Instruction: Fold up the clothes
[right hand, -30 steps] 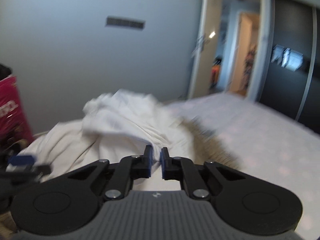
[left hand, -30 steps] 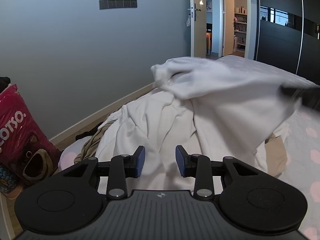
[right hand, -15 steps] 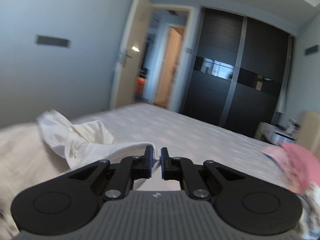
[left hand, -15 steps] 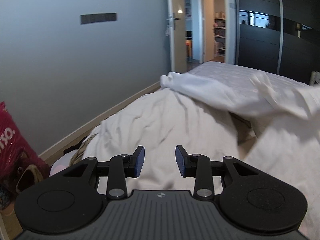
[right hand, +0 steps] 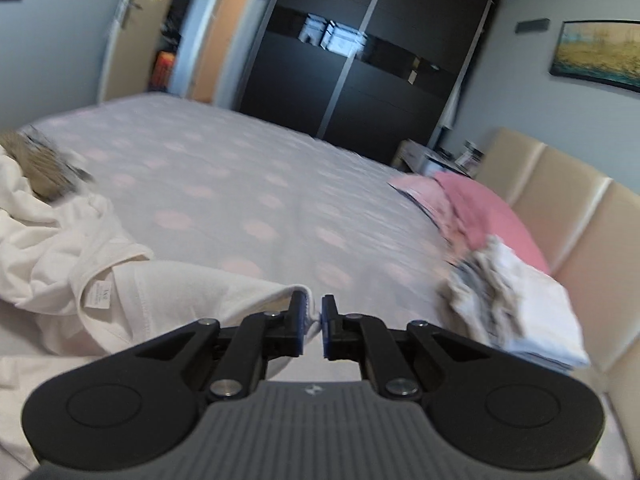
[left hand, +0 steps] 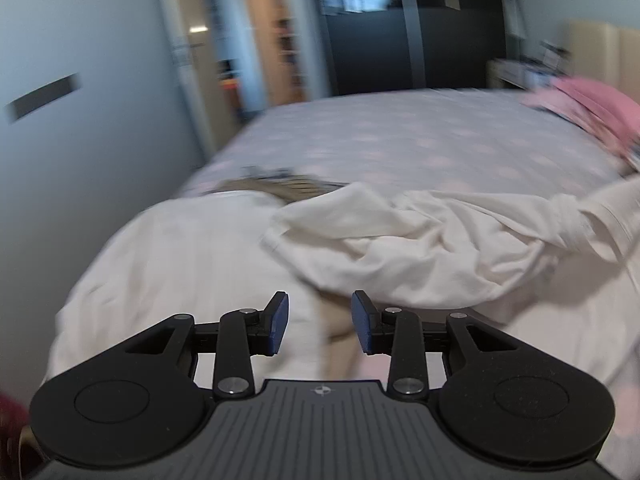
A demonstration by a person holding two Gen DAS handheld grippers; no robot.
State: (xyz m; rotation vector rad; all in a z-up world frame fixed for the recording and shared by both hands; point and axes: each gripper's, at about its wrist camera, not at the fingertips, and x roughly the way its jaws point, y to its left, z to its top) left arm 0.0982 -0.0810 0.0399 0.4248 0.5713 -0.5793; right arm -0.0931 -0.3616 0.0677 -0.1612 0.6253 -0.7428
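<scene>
On the left, my left gripper (left hand: 319, 322) is hanging with its blue-padded fingers spread wide apart and nothing between them, over a large cream sheet-like cloth (left hand: 192, 256) that is lying spread and wrinkled at the near edge of the bed. Just beyond it, the crumpled white cotton T-shirt (left hand: 420, 248) is stretching to the right across the pale bedsheet with pink dots (left hand: 400, 140).

My right gripper (right hand: 315, 326) is pinching the hem of this T-shirt (right hand: 192, 292); its fingers are standing nearly together with the fabric edge between them. The shirt is bunched, not laid flat, so I am judging that its folding is not finished: it needs spreading out, then folding.

To the right, a stack of folded white and patterned clothes (right hand: 516, 312) is lying near the beige padded headboard (right hand: 568, 216), beside a pink pillow (right hand: 488, 212), so some pieces are already lying folded.

A small white label (right hand: 98, 295) is showing inside the shirt neck, but I cannot read its print.
</scene>
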